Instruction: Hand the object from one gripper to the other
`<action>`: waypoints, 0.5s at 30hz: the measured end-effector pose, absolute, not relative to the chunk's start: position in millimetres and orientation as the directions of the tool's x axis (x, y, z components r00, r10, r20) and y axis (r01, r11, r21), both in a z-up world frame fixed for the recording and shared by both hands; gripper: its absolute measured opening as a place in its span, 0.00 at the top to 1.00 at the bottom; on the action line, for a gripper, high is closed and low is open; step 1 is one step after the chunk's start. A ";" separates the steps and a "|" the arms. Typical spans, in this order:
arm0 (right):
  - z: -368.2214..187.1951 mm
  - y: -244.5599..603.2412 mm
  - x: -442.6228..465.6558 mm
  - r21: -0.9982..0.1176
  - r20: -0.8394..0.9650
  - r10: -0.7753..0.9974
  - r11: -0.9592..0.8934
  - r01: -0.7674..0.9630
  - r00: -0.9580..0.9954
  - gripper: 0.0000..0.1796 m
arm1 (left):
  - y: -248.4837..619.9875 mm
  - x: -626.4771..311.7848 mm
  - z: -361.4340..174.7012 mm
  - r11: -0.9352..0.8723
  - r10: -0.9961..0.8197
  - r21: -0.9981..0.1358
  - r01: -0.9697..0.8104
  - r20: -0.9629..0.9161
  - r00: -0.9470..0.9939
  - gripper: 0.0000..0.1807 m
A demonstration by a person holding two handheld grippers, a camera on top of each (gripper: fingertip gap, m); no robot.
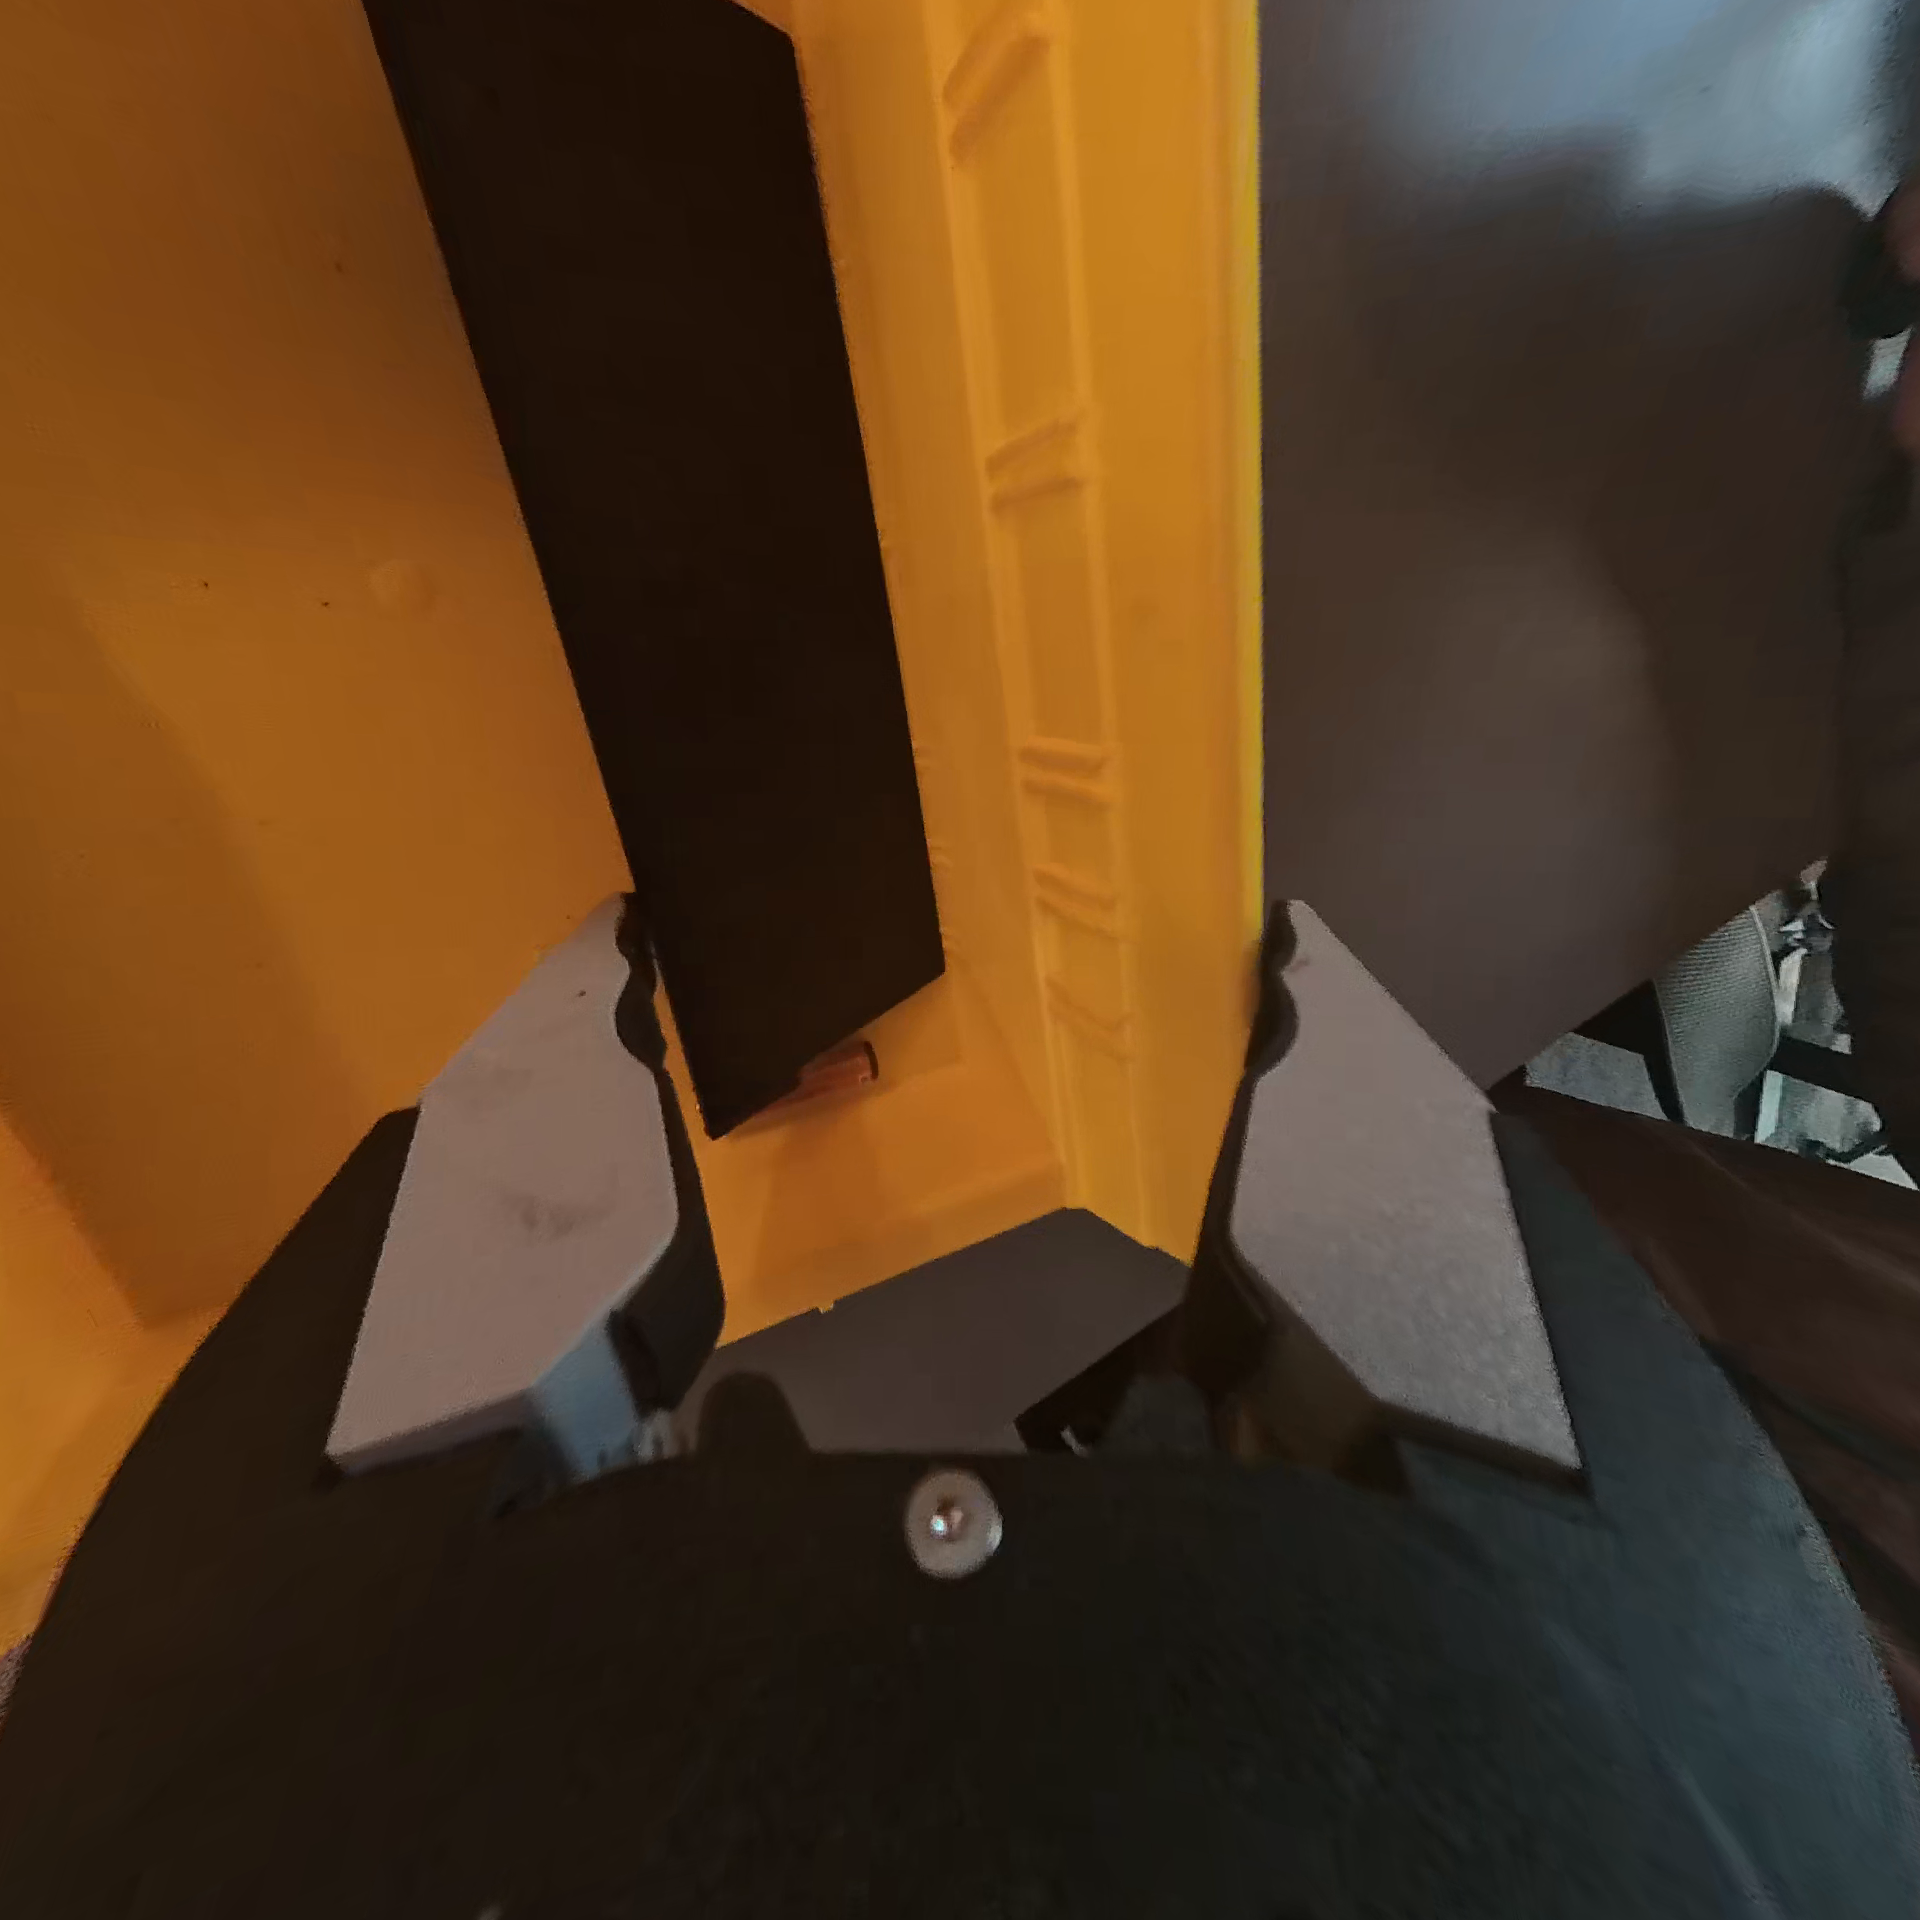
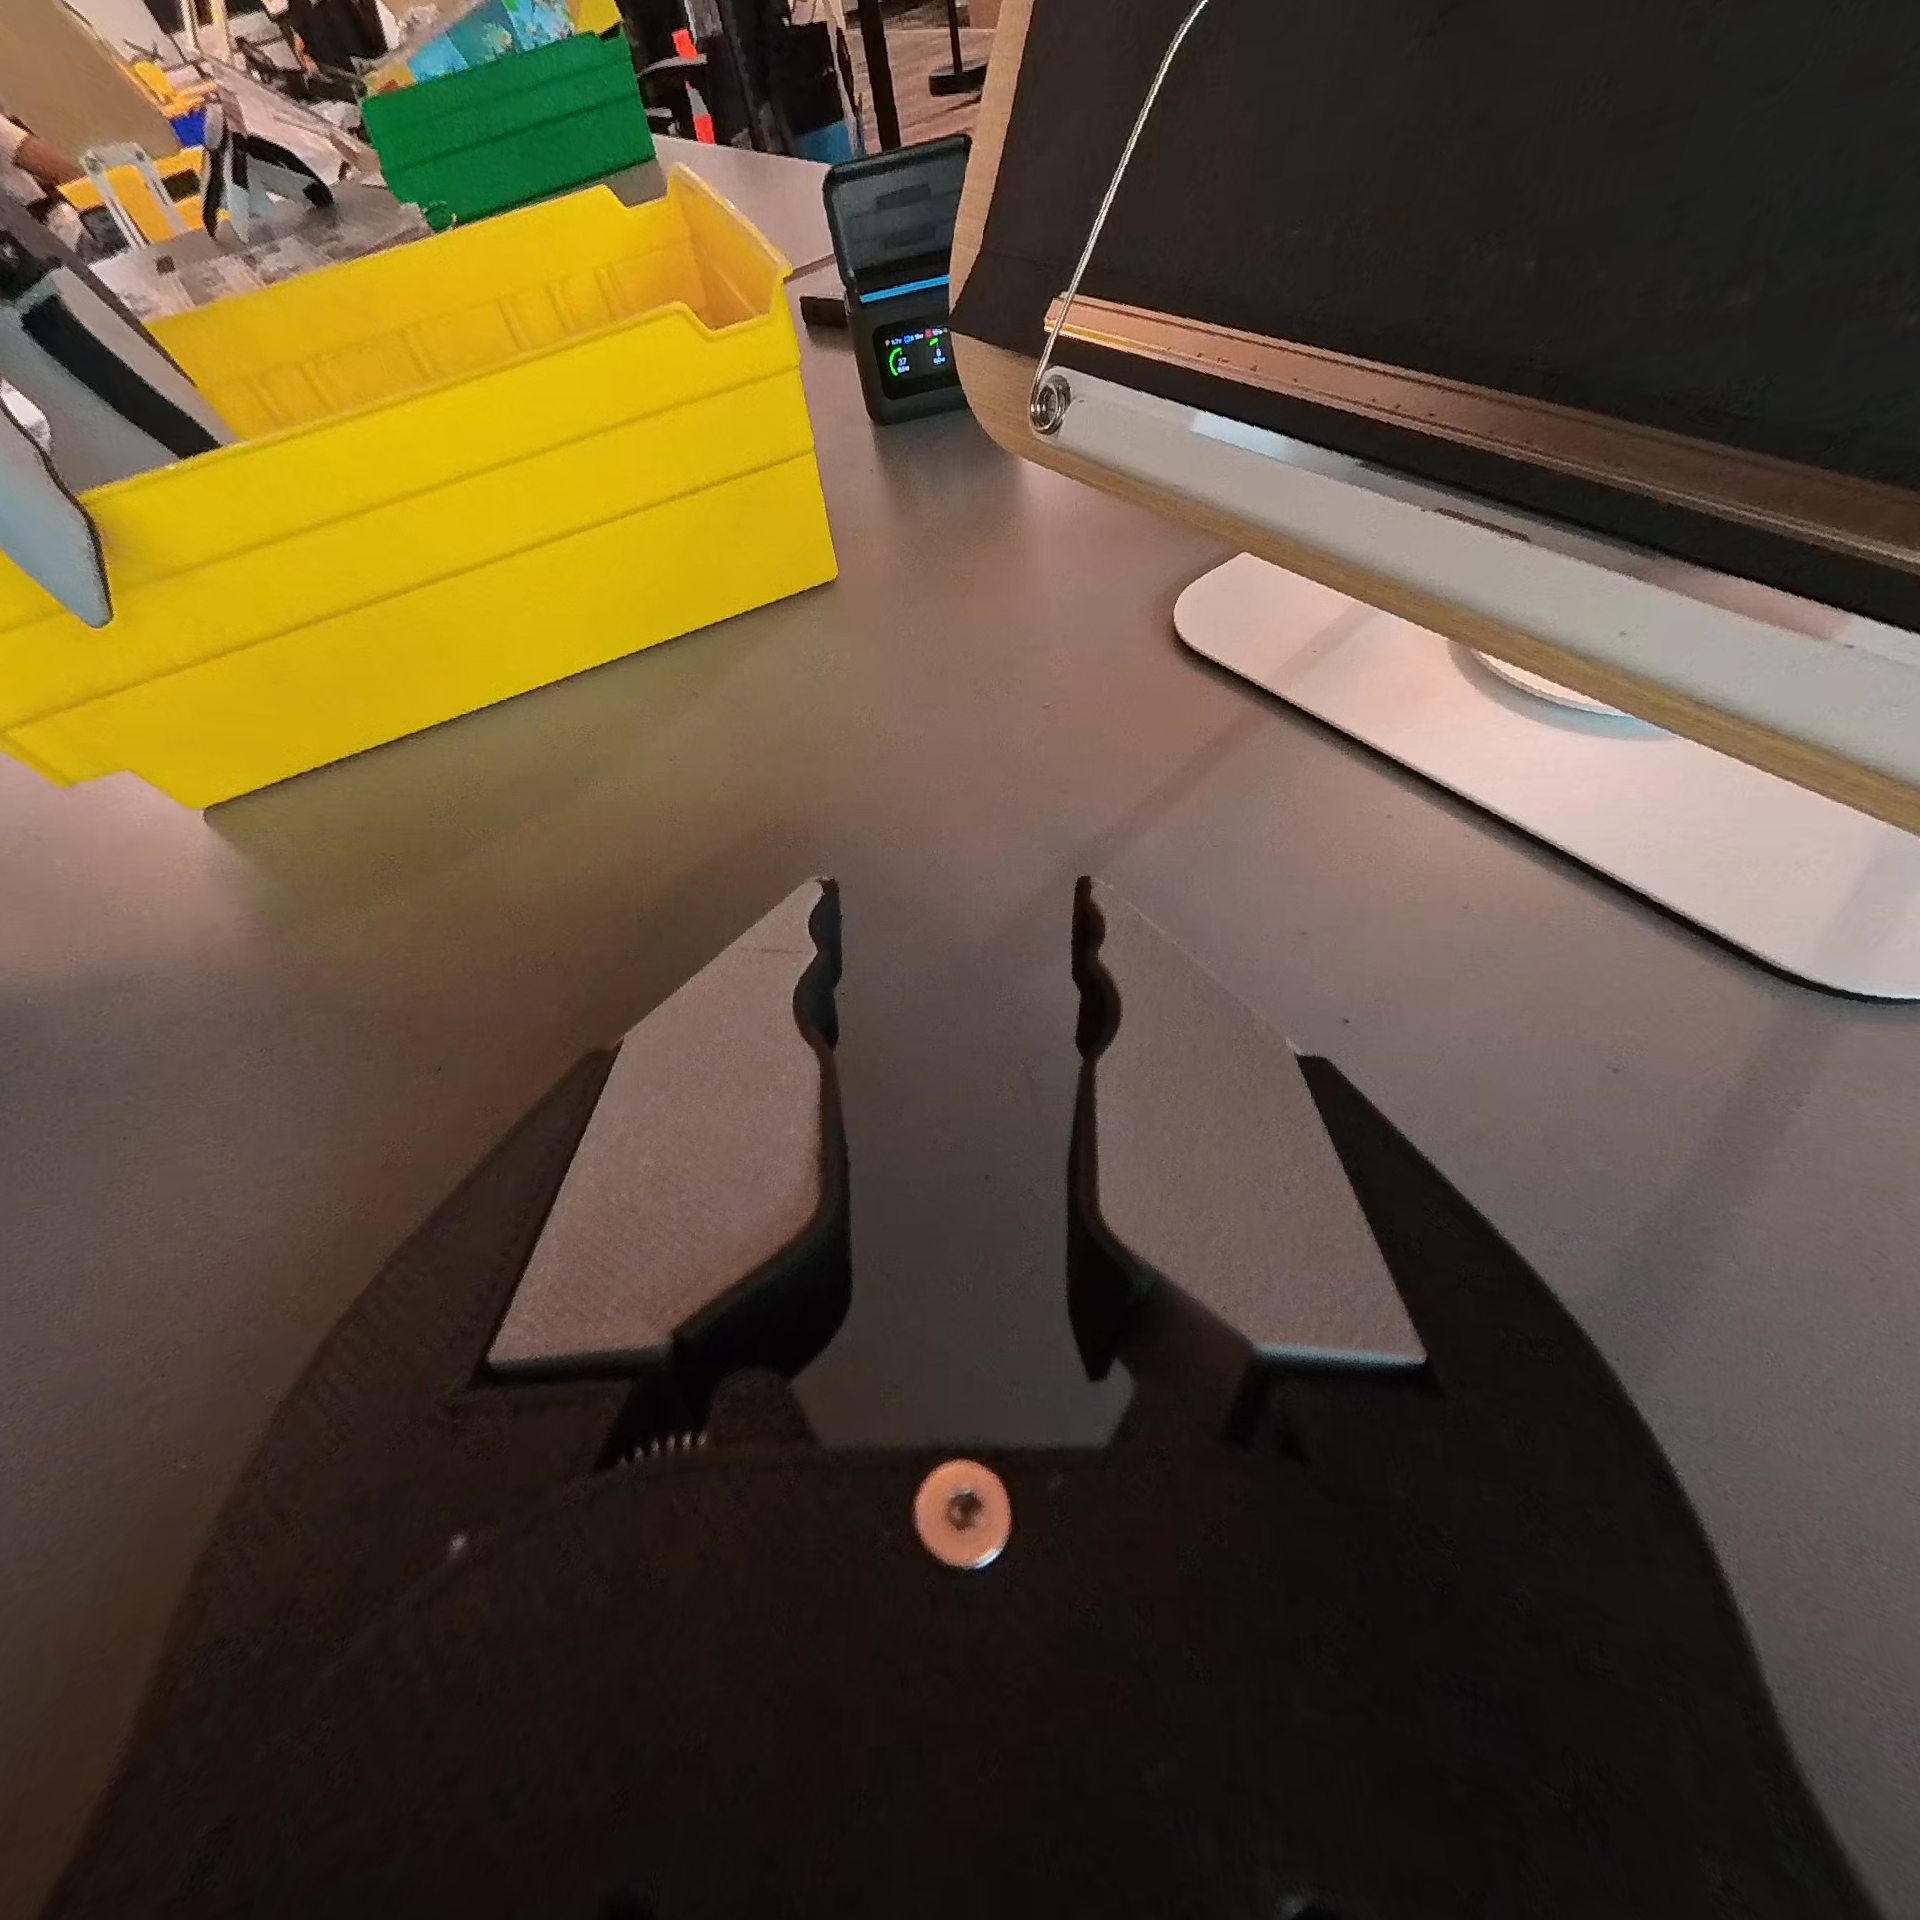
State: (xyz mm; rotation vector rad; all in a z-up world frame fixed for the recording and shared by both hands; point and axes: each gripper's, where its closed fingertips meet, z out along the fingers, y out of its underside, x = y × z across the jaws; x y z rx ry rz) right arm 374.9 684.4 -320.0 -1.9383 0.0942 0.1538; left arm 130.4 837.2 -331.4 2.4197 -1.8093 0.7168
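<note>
A long flat black slab (image 1: 665, 540) lies on the floor of a yellow bin (image 1: 260, 520) in the left wrist view, with a small brown cylinder (image 1: 836, 1070) at its near end. My left gripper (image 1: 956, 920) is open and reaches down into the bin. Its left fingertip (image 1: 613, 956) is right beside the slab's near left edge, and its right fingertip is by the bin's ribbed wall. It holds nothing. My right gripper (image 2: 954, 891) is open and empty, low over the grey table (image 2: 935, 675), apart from the bin (image 2: 468, 540).
In the right wrist view a left gripper finger (image 2: 52, 520) shows at the bin's near left end. A monitor (image 2: 1507, 260) on a white stand (image 2: 1558, 790) fills the right. A small black device with a lit screen (image 2: 909, 301) and a green bin (image 2: 509, 125) stand behind.
</note>
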 end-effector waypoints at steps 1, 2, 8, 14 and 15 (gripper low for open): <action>-320.0 684.4 374.9 -0.921 -0.152 0.008 -0.364 -0.139 0.988 0.77 | 836.8 130.5 -331.7 -0.323 -0.897 -0.240 -0.915 0.386 0.216 0.38; -319.8 684.4 374.8 -0.921 -0.151 0.007 -0.363 -0.138 0.989 0.77 | 836.7 130.6 -331.5 -0.323 -0.897 -0.242 -0.915 0.386 0.214 0.38; -319.8 684.3 374.9 -0.921 -0.152 0.007 -0.363 -0.139 0.988 0.77 | 836.7 130.3 -328.9 -0.303 -0.912 -0.246 -0.921 0.357 0.205 0.41; -319.7 684.7 374.2 -0.922 -0.150 0.010 -0.363 -0.136 0.989 0.77 | 836.6 130.4 -327.2 -0.288 -0.920 -0.255 -0.923 0.340 0.193 0.43; -319.7 684.7 374.0 -0.922 -0.150 0.011 -0.364 -0.136 0.989 0.77 | 836.7 130.3 -326.9 -0.286 -0.921 -0.256 -0.923 0.338 0.192 0.43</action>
